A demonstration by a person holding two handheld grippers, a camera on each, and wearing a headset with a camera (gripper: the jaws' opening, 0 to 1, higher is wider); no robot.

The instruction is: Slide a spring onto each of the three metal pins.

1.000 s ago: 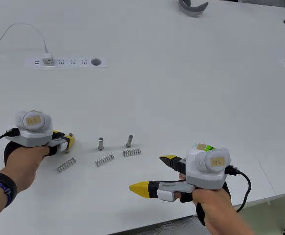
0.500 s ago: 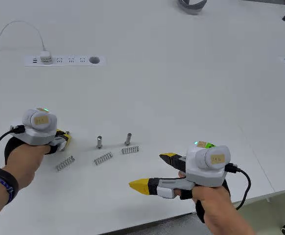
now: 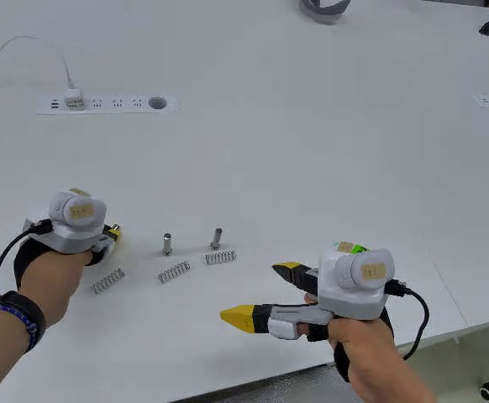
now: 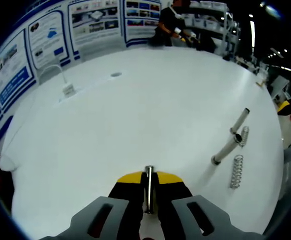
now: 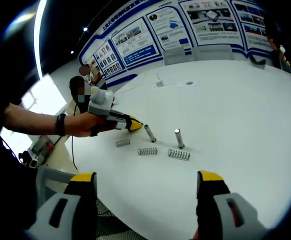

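Judging from how things lie, no spring has yet been slid onto a pin, so all three pairings are left to be made. One metal pin (image 4: 148, 187) is clamped between the closed jaws of the left gripper (image 3: 113, 237), which is held low over the tabletop (image 3: 312, 168) toward its near left corner. A second pin (image 3: 167, 243) and a third pin (image 3: 217, 238) are stood upright and bare, apart from each other, not far from the near edge.

Three springs are laid flat on the side of the pins toward that edge: one spring (image 3: 108, 280) near the left gripper, a middle spring (image 3: 174, 271) just beside the second pin, and a last spring (image 3: 221, 257) just beside the third pin. The right gripper (image 3: 253, 292) is held over the near edge with its jaws spread wide and nothing between them.

The tabletop is seen to be white, plain and broad. A power strip (image 3: 102, 103) is set toward the far left corner, with a white plug (image 3: 73, 98) and its cable (image 3: 26, 42). A grey curved object (image 3: 324, 7) is seen at the far edge. Poster boards (image 5: 135, 45) are hung along the wall beyond.
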